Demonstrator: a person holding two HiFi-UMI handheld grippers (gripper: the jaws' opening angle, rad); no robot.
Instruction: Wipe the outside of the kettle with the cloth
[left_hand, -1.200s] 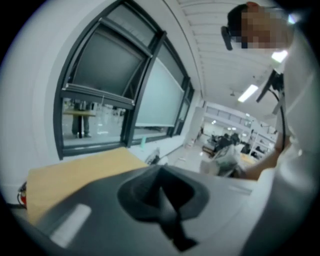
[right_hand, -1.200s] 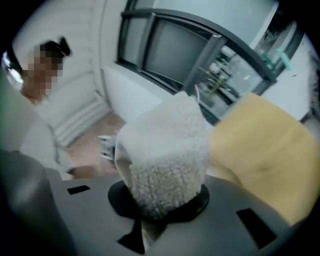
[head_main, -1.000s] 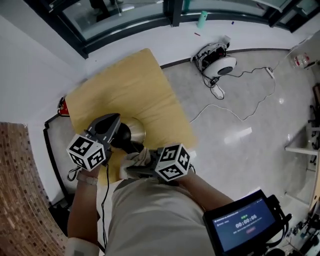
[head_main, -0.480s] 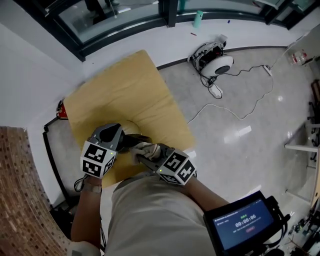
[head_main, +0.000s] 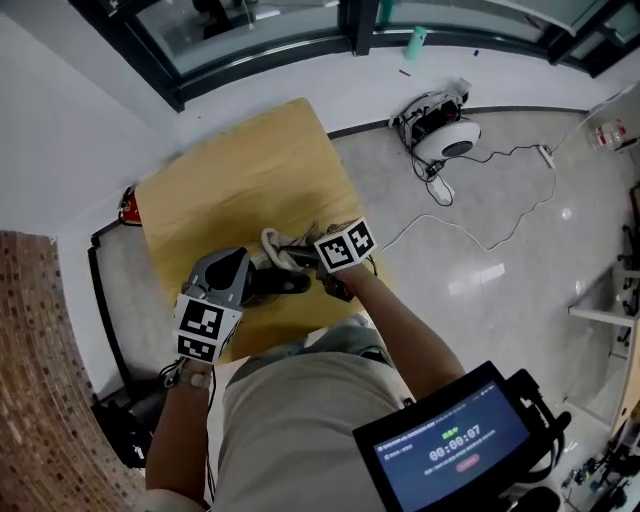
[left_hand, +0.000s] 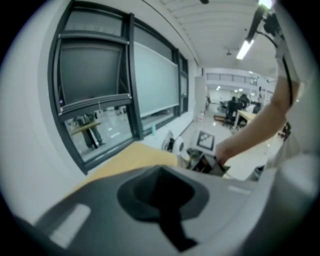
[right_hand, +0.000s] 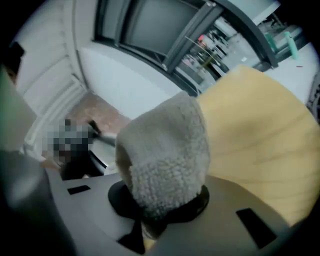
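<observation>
Firmly press cloth (right_hand: 167, 150), clamped in right hand-held gripper (right_hand: 160, 212), around kettle (head_main: 278, 284) wall; steady it with closed-jawed left hand-held gripper (left_hand: 162, 200).

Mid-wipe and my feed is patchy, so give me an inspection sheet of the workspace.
Surface: yellow wooden tabletop, no spills seen.
Job's things: dark-handled kettle, mostly hidden between the grippers; fleecy off-white cloth.
Clutter: nothing seen.
Grippers: right gripper clamps the cloth; left gripper beside the kettle, grip unclear.
Cables: white cable loops across the floor from a round white device.
Surroundings: glossy grey floor, dark-framed windows.
</observation>
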